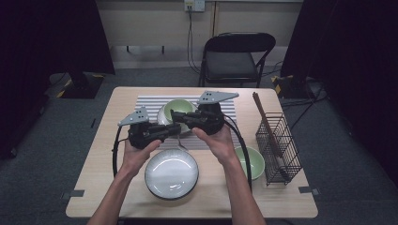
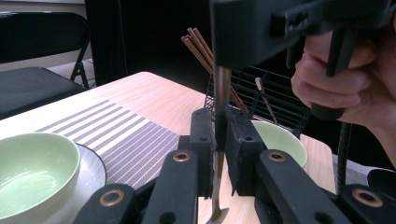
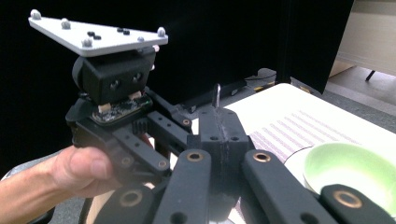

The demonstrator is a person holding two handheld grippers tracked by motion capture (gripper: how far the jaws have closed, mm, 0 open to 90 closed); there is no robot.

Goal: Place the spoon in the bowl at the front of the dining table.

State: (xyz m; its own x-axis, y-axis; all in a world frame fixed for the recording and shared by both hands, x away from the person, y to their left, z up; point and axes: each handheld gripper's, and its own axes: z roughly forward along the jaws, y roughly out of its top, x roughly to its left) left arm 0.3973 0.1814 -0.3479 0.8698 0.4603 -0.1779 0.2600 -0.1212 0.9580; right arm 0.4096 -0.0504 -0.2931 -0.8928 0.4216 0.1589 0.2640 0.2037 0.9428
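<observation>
- Bench [image 1: 122, 105]: bare wood at the left edge and along the near edge.
- Surroundings: large plate [image 1: 171, 174] near; green bowl [image 1: 179, 108] on striped mat [image 1: 150, 101]; wire basket [image 1: 278, 147] at right.
- Left hand-held gripper [image 2: 218, 154] and right hand-held gripper [image 3: 223, 133]: both clamped on one thin metal utensil [image 2: 220, 93], held above the mat.

I see a thin, shiny metal utensil [image 2: 221, 93] between matt black plastic pads [image 2: 243, 140]. The table [image 1: 117, 140] is pale, smooth wood grain. The near plate [image 1: 171, 173] and the green bowls [image 1: 180, 107] look glossy, glazed. The striped mat [image 2: 126, 140] looks woven; the far-right basket [image 1: 278, 145] is dark wire.
</observation>
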